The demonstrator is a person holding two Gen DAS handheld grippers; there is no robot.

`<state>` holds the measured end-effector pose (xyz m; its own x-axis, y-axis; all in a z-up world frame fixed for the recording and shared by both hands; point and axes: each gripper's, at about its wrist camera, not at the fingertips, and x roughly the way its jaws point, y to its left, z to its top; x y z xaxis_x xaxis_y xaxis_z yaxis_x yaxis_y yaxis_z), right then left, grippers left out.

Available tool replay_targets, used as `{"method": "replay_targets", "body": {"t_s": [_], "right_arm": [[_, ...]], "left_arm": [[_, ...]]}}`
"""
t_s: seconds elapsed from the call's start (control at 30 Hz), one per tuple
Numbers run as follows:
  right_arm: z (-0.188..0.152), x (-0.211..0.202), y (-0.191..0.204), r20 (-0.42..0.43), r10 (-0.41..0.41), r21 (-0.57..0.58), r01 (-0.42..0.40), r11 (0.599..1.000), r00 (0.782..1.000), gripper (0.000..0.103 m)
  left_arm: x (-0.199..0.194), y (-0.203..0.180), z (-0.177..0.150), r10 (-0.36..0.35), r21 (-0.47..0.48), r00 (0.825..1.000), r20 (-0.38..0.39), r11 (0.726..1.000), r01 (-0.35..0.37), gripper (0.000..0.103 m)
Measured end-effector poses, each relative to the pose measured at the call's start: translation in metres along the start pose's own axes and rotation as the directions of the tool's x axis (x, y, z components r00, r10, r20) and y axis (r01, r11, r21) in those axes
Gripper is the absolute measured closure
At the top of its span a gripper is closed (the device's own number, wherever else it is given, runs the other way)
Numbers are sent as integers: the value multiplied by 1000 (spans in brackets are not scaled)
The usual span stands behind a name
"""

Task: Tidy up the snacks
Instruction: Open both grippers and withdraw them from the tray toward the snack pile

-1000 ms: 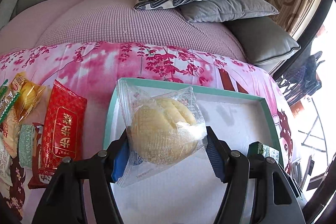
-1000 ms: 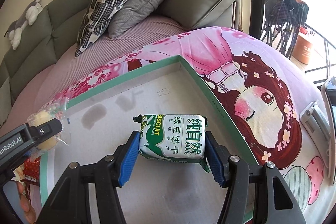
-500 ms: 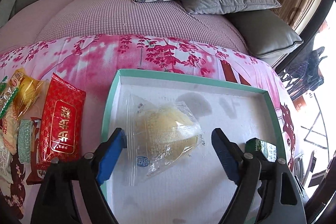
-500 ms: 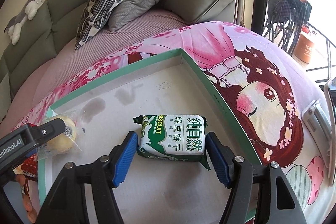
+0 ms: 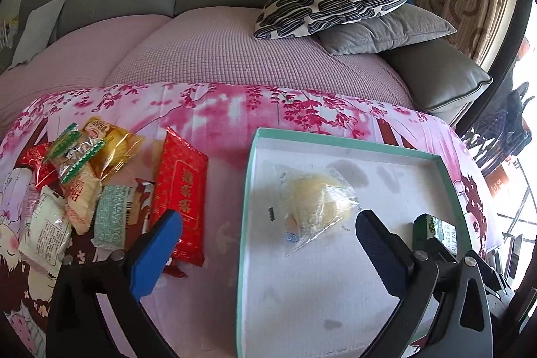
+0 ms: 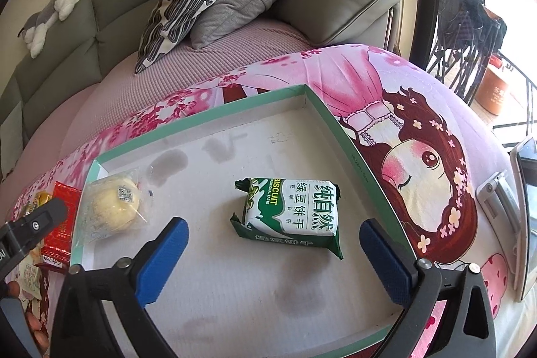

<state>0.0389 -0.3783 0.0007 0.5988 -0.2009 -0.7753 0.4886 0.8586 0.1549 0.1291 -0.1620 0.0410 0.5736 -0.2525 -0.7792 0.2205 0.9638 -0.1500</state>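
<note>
Both grippers wide open, empty: left gripper (image 5: pixel 268 244), right gripper (image 6: pixel 273 254). Bun (image 5: pixel 315 207) and biscuit pack (image 6: pixel 292 213) lie in tray (image 5: pixel 246 190). Loose snacks (image 5: pixel 84 190) lie left of tray; left gripper nearer. Red pack (image 5: pixel 181 193) long axis points away.

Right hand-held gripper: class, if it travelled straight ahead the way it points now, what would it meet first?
Probably the green biscuit pack, lying in the box between and beyond the open right hand-held gripper; depth is uncertain.

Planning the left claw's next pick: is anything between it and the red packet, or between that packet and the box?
Nothing visible blocks either. The open left claw hangs just above the red packet, and bare cloth separates it from the box.
</note>
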Motion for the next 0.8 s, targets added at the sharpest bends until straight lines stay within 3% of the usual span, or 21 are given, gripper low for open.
{"method": "replay_targets", "body": {"t_s": [0.2, 0.43, 0.8], "right_arm": [[-3, -4, 8, -7, 46, -14, -46, 999, 999, 0], [-7, 3, 17, -71, 84, 18, -82, 996, 994, 0], [-12, -4, 49, -41, 159, -5, -160, 987, 986, 0]], "left_arm": [[-16, 19, -17, 0, -11, 999, 34, 1000, 1, 0], [-30, 39, -23, -4, -43, 997, 74, 999, 7, 0], [-33, 82, -27, 38, -131, 998, 49, 991, -32, 0]]}}
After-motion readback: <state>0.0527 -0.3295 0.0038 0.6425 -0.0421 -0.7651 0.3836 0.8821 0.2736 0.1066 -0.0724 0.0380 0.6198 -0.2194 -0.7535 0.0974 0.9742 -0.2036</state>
